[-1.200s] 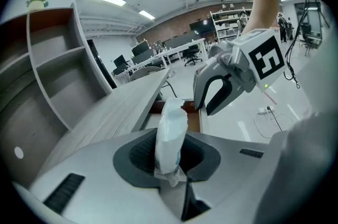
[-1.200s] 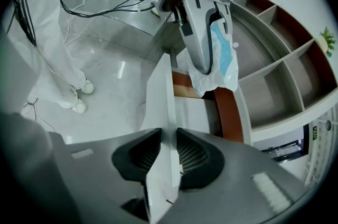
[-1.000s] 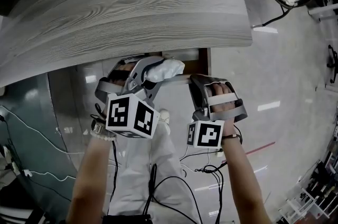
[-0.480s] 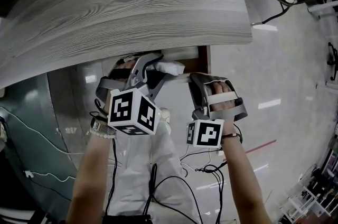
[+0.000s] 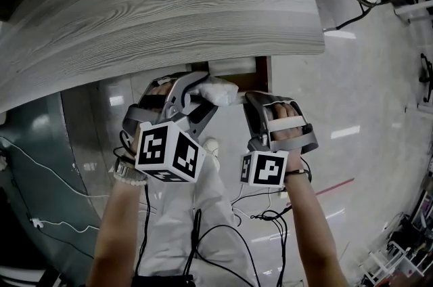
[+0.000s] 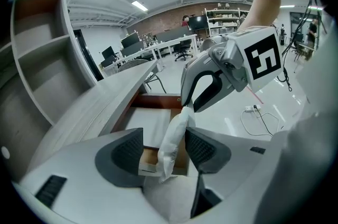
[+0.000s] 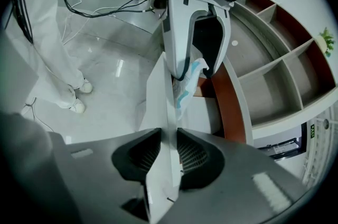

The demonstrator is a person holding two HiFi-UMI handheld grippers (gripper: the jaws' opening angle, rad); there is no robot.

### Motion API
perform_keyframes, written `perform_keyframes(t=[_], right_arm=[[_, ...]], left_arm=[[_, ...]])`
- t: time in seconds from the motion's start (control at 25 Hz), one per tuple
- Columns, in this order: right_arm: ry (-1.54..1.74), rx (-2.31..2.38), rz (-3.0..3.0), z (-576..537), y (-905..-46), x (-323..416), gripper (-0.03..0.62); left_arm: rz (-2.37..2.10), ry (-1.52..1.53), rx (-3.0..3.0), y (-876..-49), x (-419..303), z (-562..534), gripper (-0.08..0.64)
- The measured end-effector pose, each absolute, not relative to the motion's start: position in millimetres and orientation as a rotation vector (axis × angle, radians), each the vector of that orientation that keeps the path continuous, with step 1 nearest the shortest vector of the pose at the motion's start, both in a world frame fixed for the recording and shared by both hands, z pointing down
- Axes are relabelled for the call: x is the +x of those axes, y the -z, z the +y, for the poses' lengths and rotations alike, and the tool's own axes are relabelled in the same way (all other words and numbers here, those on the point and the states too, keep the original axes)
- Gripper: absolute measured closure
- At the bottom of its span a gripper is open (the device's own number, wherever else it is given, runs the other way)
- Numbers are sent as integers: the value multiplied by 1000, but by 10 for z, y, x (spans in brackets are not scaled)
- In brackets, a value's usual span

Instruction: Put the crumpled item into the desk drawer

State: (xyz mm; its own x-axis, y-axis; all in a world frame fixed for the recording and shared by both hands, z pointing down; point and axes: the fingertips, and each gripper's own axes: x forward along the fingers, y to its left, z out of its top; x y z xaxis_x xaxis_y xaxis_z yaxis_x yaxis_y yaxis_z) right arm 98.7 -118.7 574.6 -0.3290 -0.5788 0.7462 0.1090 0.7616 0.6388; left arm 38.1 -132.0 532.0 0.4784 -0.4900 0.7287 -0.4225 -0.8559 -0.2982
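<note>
A grey wood-grain worktop [image 5: 169, 1] is seen from above, with the desk drawer [image 6: 158, 101] standing open beneath its edge. The drawer front [image 7: 163, 112] is clamped edgewise by the right tongs [image 7: 168, 157]. The left tongs [image 6: 163, 149] are being opened over the drawer, and the crumpled white item [image 6: 177, 125] is seen between their parted pads, above the drawer's interior.

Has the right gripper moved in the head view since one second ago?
No. The right gripper stays in place below the edge of the grey wood-grain desk top, shut on the pale drawer front.
</note>
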Motion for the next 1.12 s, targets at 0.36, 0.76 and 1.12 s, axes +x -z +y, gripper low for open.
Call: perform_keyframes(t=[0.36, 0.76, 1.12], right_arm=[[722, 380, -1773, -1186, -5761, 1002, 486], [720, 388, -1766, -1182, -5787, 984, 486], [702, 401, -1761, -1130, -5876, 988, 488]], left_arm=[[909, 1276, -2670, -5221, 306, -1171, 328], [913, 1230, -2669, -5129, 311, -1110, 463], [999, 1195, -2672, -5072, 188, -1034, 495]])
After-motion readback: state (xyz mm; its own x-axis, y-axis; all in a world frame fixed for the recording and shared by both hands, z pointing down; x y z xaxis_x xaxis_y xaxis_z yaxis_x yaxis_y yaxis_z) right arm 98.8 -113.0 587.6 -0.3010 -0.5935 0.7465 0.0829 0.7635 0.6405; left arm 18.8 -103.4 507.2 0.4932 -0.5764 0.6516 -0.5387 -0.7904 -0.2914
